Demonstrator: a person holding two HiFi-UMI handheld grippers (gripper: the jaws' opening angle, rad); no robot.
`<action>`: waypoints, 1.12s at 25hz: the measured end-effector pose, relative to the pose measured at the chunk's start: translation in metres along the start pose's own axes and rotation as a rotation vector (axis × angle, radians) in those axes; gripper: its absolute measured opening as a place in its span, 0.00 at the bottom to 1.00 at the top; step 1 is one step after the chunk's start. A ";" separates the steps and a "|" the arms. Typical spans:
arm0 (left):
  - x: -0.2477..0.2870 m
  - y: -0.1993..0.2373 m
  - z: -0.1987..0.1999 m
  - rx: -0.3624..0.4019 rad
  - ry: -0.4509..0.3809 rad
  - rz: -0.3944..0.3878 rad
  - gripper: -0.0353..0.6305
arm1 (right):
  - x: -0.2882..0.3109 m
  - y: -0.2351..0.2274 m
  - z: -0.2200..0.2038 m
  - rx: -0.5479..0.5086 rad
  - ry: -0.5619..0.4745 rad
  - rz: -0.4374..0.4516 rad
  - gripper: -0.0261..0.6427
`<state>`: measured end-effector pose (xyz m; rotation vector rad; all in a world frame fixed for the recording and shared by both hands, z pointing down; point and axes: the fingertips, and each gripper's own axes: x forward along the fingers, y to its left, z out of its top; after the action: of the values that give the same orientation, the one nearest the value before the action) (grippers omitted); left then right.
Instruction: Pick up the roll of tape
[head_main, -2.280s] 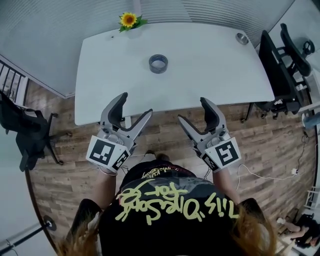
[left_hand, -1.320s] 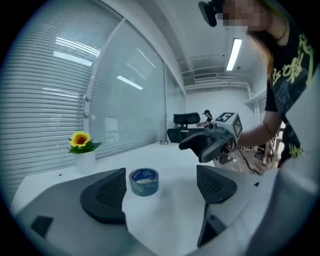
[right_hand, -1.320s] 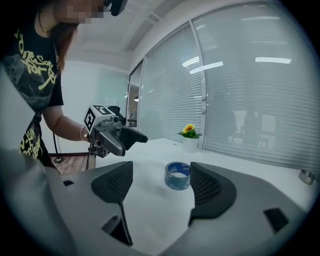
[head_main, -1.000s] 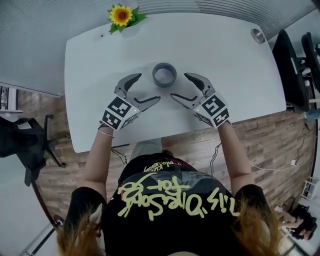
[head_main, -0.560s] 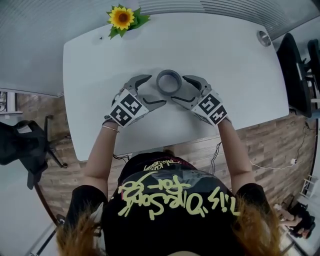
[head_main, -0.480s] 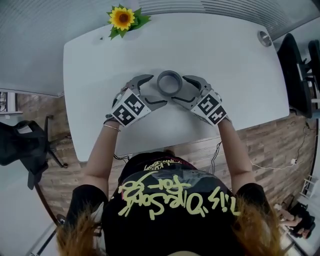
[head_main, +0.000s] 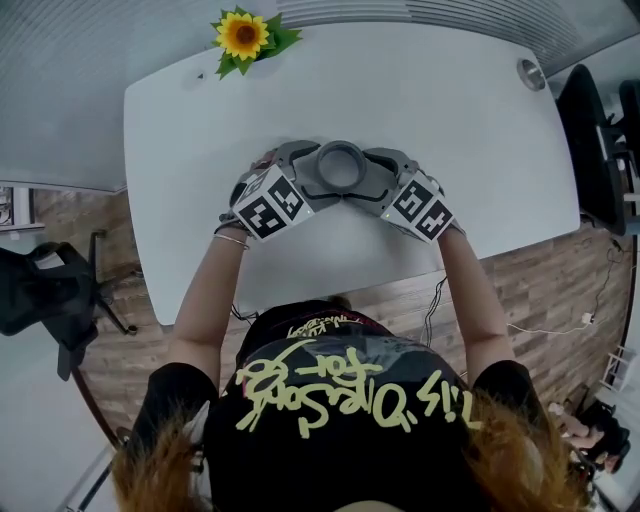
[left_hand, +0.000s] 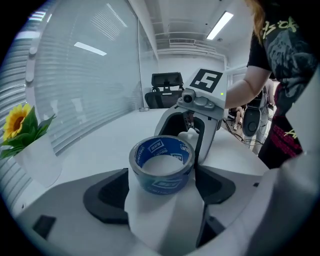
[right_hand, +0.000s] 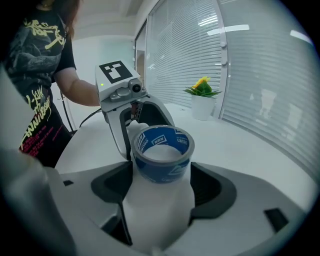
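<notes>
Plainly, we have both tools down on the white tabletop (head_main: 460, 120), meeting from either side at the roll of tape (right_hand: 162, 167). The roll stands flat on its rim, near the tabletop's middle, its blue printed core facing up.

Our left gripper (left_hand: 161, 185) has its fingers (left_hand: 107, 197) spread wide, and the roll sits between their tips. The dark pads lie right beside its sides, though we cannot tell whether they press on it. Our right gripper (right_hand: 161, 185) mirrors this from the opposite side, its fingers equally parted around the same roll. Each gripper view shows the other tool just behind the tape, its marker cube (head_main: 268, 203) raised toward us.

Around the roll the surface is smooth, pale and glossy, with rounded corners. A sunflower in a white pot (head_main: 243, 33) stands at the far left corner. A small round silver thing (head_main: 530, 72) sits at the far right corner, well apart from the tape.

Below the near edge runs a wood-plank floor (head_main: 545, 280), with a thin cable (head_main: 540, 328) trailing across it on our right. Black office chairs (head_main: 600, 130) stand by the tabletop's right end, and another dark chair (head_main: 40, 290) stands off to our left. Slatted blinds (right_hand: 260, 75) cover the wall beyond the far edge, and strip lights (left_hand: 220, 25) run along the ceiling.
</notes>
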<state>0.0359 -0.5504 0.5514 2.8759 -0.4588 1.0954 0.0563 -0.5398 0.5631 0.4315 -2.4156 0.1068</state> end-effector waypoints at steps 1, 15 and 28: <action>0.001 -0.001 0.001 0.006 0.004 -0.003 0.67 | 0.000 0.001 0.001 -0.011 0.001 0.000 0.55; 0.002 0.000 0.001 0.014 0.004 -0.003 0.62 | 0.002 -0.005 0.003 -0.027 -0.009 -0.021 0.55; -0.040 -0.032 0.029 0.048 -0.025 0.061 0.62 | -0.036 0.030 0.034 -0.097 -0.090 -0.042 0.55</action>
<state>0.0354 -0.5131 0.5057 2.9388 -0.5320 1.0953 0.0514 -0.5079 0.5148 0.4503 -2.4865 -0.0492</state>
